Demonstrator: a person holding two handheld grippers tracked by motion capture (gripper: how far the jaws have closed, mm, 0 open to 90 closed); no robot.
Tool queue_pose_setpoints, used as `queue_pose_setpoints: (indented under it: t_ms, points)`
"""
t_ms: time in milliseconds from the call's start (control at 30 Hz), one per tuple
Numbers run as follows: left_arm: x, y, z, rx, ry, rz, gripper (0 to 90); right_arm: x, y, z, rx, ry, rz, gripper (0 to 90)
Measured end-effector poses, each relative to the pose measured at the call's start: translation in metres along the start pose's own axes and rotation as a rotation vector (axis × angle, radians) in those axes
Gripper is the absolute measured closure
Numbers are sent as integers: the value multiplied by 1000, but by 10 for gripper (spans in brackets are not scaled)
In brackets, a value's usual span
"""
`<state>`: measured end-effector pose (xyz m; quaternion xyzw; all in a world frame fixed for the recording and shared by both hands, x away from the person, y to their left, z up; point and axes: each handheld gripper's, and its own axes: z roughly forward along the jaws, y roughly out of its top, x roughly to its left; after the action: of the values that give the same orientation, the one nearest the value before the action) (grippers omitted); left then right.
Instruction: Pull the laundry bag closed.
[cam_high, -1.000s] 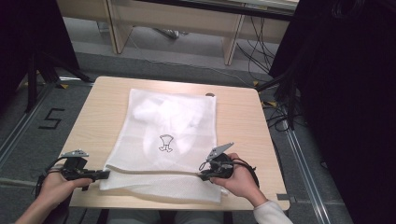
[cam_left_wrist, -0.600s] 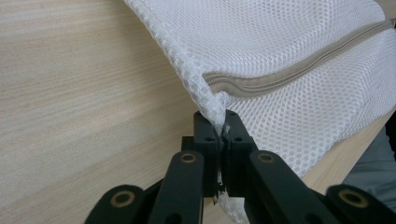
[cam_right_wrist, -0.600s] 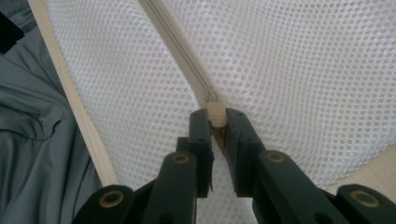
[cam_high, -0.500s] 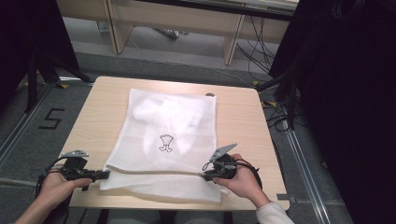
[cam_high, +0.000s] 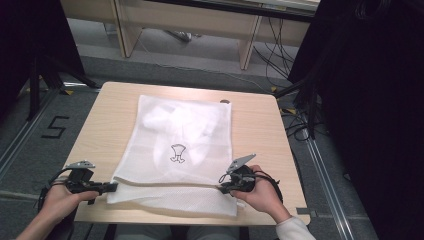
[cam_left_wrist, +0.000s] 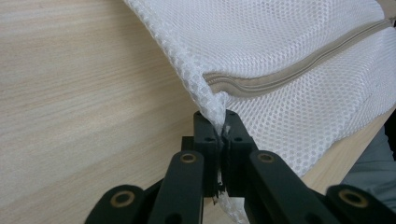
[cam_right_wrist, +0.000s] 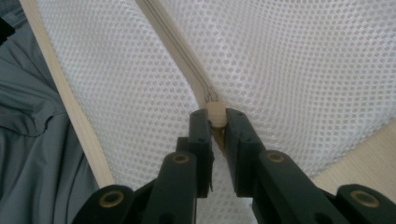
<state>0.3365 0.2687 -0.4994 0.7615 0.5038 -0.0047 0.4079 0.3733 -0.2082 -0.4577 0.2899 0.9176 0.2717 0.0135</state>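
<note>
- Since a second ago the right gripper (cam_high: 223, 186) has slid a little further right along the near side of the table, while the left gripper (cam_high: 111, 186) has stayed where it was.
- A white mesh laundry bag (cam_high: 185, 145) with a small dark printed figure lies flat on the light wooden table (cam_high: 255, 125), its near portion folded back toward the person along a beige zip (cam_left_wrist: 299, 65).
- The left gripper's black jaws are pressed together on the bag's left near corner, pinching the mesh seam just where the zip ends, as the left gripper view (cam_left_wrist: 221, 135) shows.
- The right gripper's jaws are closed on the small beige zip pull (cam_right_wrist: 215, 112) at the right end of the zip; the right gripper view (cam_right_wrist: 215, 122) shows the pull clamped between them.
- The zip runs taut between the two grippers, roughly parallel to the table's near edge.
- A hand holds each gripper from below: the left hand (cam_high: 57, 200) near the table's left corner, the right hand (cam_high: 262, 192) over the right part of the near edge.
- A small dark round mark (cam_high: 225, 101) sits on the tabletop just beyond the bag's far right corner.
</note>
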Motion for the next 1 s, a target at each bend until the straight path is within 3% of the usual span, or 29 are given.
queue_pose_setpoints:
  t_ms: [1000]
  points:
    - [0, 0, 1, 2, 1, -3, 861, -9, -19, -9, 9, -14, 39, 823]
